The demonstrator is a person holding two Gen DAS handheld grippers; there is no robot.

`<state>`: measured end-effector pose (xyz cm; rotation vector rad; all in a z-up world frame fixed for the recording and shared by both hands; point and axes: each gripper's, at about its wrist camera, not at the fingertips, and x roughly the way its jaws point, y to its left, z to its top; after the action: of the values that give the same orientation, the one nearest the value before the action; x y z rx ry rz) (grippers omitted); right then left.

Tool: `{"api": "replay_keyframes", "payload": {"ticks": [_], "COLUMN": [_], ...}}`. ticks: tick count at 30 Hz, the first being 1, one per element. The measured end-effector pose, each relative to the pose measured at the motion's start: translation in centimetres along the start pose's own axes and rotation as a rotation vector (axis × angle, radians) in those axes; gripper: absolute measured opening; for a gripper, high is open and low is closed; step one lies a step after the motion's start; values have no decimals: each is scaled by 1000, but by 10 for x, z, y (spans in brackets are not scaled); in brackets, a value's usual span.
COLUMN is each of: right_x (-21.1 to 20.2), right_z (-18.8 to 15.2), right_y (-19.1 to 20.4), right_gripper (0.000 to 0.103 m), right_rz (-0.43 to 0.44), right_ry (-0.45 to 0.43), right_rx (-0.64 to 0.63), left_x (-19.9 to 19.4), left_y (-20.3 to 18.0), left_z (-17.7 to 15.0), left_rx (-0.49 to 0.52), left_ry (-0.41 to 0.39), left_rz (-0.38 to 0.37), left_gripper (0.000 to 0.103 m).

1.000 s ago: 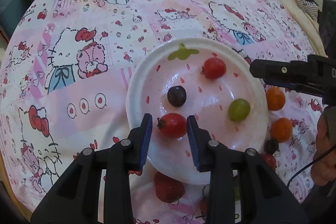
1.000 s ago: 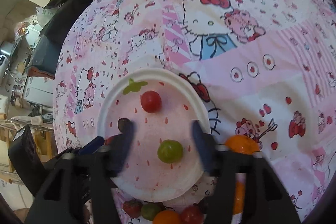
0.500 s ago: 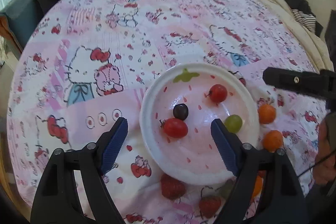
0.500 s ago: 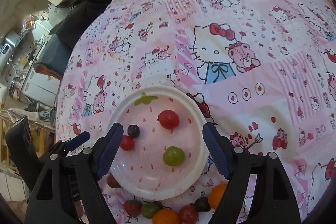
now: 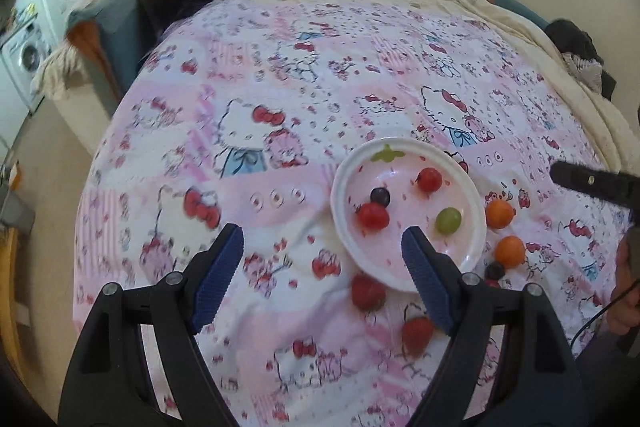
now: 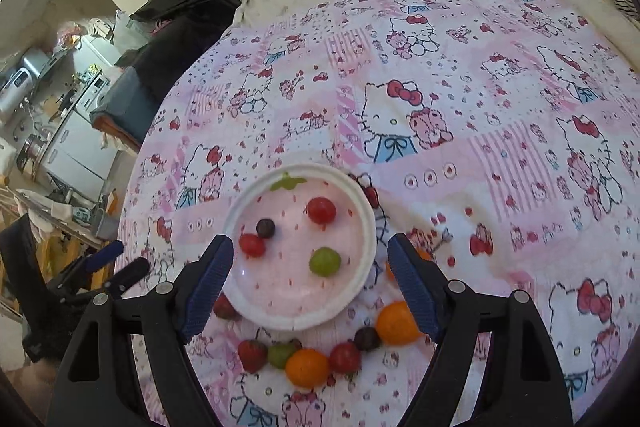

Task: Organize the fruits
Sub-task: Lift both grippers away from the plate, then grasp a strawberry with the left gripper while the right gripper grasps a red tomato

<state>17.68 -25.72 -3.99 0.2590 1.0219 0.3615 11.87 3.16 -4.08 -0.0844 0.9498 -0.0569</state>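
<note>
Item: my left gripper [image 5: 322, 263], jaws spread wide with nothing between them, having just been opening. Item: my right gripper [image 6: 310, 269], jaws likewise spread and bare, over the near part of the plate. Item: white plate [image 6: 366, 223] on the pink cartoon-cat bedspread [image 6: 500, 115], holding two red tomatoes, one dark grape [image 6: 265, 227] and one green grape [image 6: 325, 261]. Item: loose fruit on the bedspread by the plate's near rim, including oranges [image 6: 307, 367], strawberries [image 6: 253, 353] and what looks like a second green grape, partly hidden.
</note>
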Motion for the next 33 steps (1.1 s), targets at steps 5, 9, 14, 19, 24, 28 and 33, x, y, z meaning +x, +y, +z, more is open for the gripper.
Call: {"api": "replay_keyframes", "payload": {"ticks": [5, 9, 14, 19, 24, 28, 33], "right_x": [-12, -13, -17, -17, -19, -17, -15], "right_z": [-20, -40, -64, -73, -74, -71, -66], "right_y": [-9, -20, -35, -46, -54, -59, -58], "right_gripper": [82, 82, 82, 82, 82, 82, 82], "right_rz": [-58, -99, -80, -93, -127, -119, -114], "right_ry": [-12, 44, 79, 98, 92, 100, 103], "right_rx": [67, 116, 193, 221, 224, 239, 230], "left_x": [-11, -8, 9, 34, 58, 71, 81], "left_y": [14, 10, -15, -47, -72, -80, -79], "left_z": [-15, -34, -56, -76, -90, -93, -91], "left_rx": [-108, -133, -58, 6, 95, 104, 106], "left_ry": [30, 75, 151, 228, 279, 308, 315], "left_rz": [-20, -51, -87, -155, -182, -185, -185], "left_gripper": [79, 79, 77, 56, 52, 41, 38]}}
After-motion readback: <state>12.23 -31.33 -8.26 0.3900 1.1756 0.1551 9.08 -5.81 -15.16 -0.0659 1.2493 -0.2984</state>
